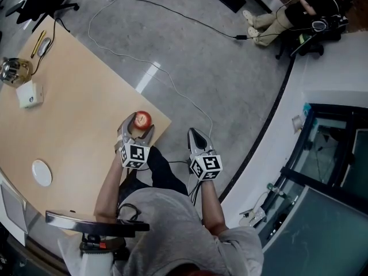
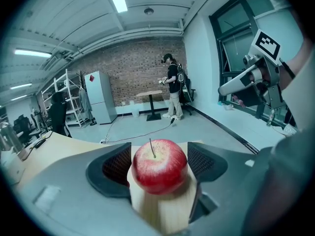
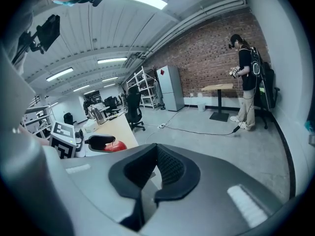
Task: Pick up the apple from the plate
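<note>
A red apple (image 1: pixel 142 119) sits between the jaws of my left gripper (image 1: pixel 137 129), above the near right corner of the tan table (image 1: pixel 86 125). In the left gripper view the apple (image 2: pixel 158 171) fills the gap, with both dark pads (image 2: pixel 117 165) pressed against its sides. The white plate (image 1: pixel 41 172) lies bare, far to the left near the table's front edge. My right gripper (image 1: pixel 195 135) hangs over the floor, right of the table, jaws together and holding nothing; its pads (image 3: pixel 167 167) meet. From there the apple (image 3: pixel 116 147) shows at the left.
A white box (image 1: pixel 30 94), a metal kettle (image 1: pixel 12 69) and a yellow pen (image 1: pixel 38 42) lie at the table's far left. A cable (image 1: pixel 172 91) runs over the grey floor. A person (image 1: pixel 299 13) sits at the far right, and a glass wall (image 1: pixel 328 154) curves along the right.
</note>
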